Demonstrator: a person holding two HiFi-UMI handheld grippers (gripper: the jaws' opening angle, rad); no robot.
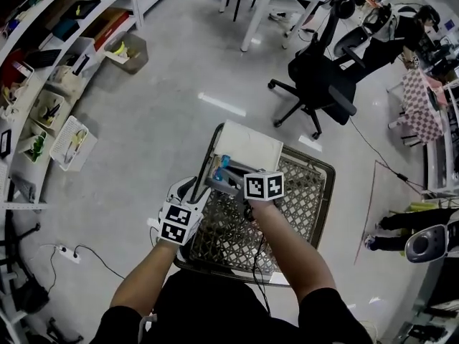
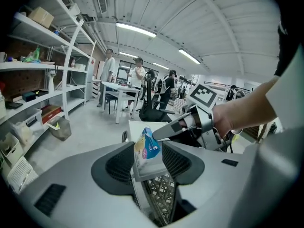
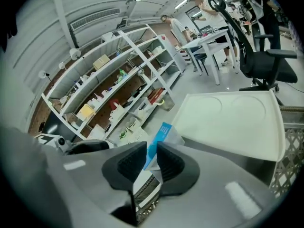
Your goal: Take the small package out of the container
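Now the left hand-held gripper (image 2: 149,161) is closest, and its two jaws are spread. The small blue, white and yellow soft package (image 2: 147,146) stands up between them, but the pads do not seem to squeeze it. The right hand-held gripper (image 3: 152,163) comes in from the other side. Its jaws are pressed on the thin blue edge of the package, so it is the one pinching it. The package is up in the air, just above the grey metal mesh basket (image 1: 305,206), near the basket's far left corner. It is not down on the mesh. Just behind it, a flat white plastic tray (image 1: 251,145) lies across the far end of the basket. Farther off stands a black office chair (image 1: 323,77).

I think the step in hand is lifting the package out. Next, the right one needs a firm pinch, because it only has an edge. Then it must go up and sideways past the rim, without bumping the tray or the left jaws.
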